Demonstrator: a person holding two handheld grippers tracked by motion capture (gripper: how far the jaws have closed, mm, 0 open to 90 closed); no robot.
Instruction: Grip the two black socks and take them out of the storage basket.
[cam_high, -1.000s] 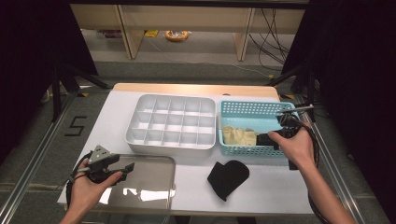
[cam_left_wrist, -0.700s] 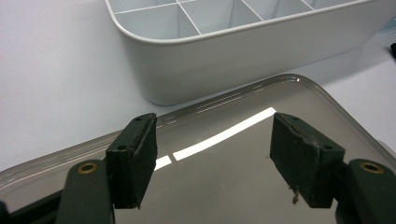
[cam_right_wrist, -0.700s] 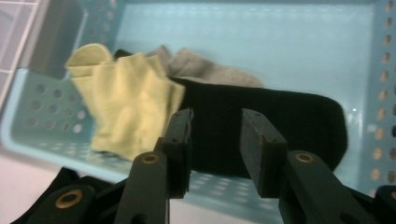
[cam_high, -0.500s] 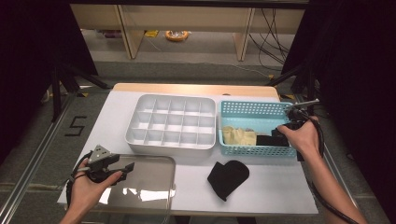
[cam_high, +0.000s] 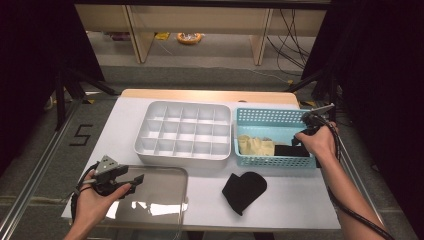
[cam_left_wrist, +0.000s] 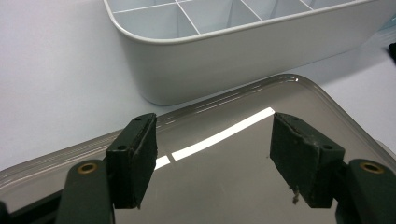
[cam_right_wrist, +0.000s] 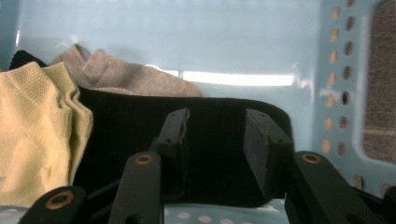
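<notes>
Two black jaws of the right tongs (cam_right_wrist: 215, 140) have just been opening and stand apart, unclenched, astride the flat black fabric sock (cam_right_wrist: 140, 135) directly ahead in the perforated light-blue plastic basket (cam_high: 272, 117). Its long axis runs crosswise to them. Left tongs (cam_left_wrist: 212, 154), released, hover well apart over the clear lid (cam_left_wrist: 224, 186).

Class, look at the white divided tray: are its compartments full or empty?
Empty. The white divided tray shows bare compartments in the high view; nothing lies inside.

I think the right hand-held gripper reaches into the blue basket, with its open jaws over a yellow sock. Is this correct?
Not quite. The right hand-held gripper does reach into the blue basket, and its jaws are open, but they stand over a black sock, not a yellow one. The yellow sock lies beside it, to the left in the right gripper view, which shows this plainly.
</notes>
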